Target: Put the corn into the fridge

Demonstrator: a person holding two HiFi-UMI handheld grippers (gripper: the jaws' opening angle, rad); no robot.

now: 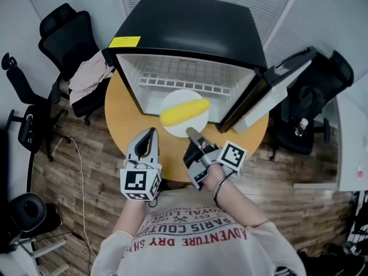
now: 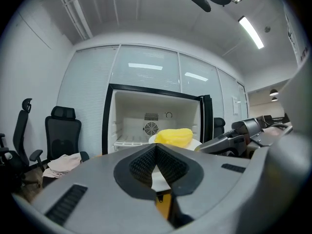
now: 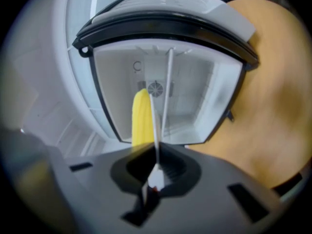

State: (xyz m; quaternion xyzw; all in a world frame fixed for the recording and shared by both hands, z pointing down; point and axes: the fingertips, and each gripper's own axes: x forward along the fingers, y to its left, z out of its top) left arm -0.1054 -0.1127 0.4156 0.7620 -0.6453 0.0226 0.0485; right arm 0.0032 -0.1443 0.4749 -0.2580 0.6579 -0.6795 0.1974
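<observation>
**Left claw** (image 1: 150, 132): jaws pressed together, nothing between them. It sits level, pointing at the fridge. Its own view (image 2: 156, 147) looks past the closed tips into the open cabinet.

**Right claw** (image 1: 191, 132): jaws closed on the near rim of the plate. Its own view (image 3: 155, 167) shows the rim edge-on between the pads. The two claws are side by side, the left one just left of the right, and they do not touch.

**Plate** (image 1: 172, 99): white and round. It extends forward from the right claw's tips and sits ahead and right of the left claw's tips. Its far edge is at the fridge opening.

**Corn** (image 1: 184, 112): one yellow cob lying across the plate, just beyond the right claw's tips. It is in front of the fridge opening, not on the rack. It appears ahead of the left claw (image 2: 174, 136), and beside the plate edge in the right gripper view (image 3: 141, 118).

**Fridge** (image 1: 190, 27): small, black outside and white inside, directly ahead of both claws.

**Door** (image 1: 276, 91): swung open, to the right of the right claw.

**Rack** (image 1: 184, 76): white wire shelf inside the fridge, beyond the plate.

**Table** (image 1: 123, 125): round wooden top under the claws and fridge.

**Chair** (image 1: 66, 33): black, far left of the left claw.

**Cloth** (image 1: 89, 73): pale, draped on the chair.
</observation>
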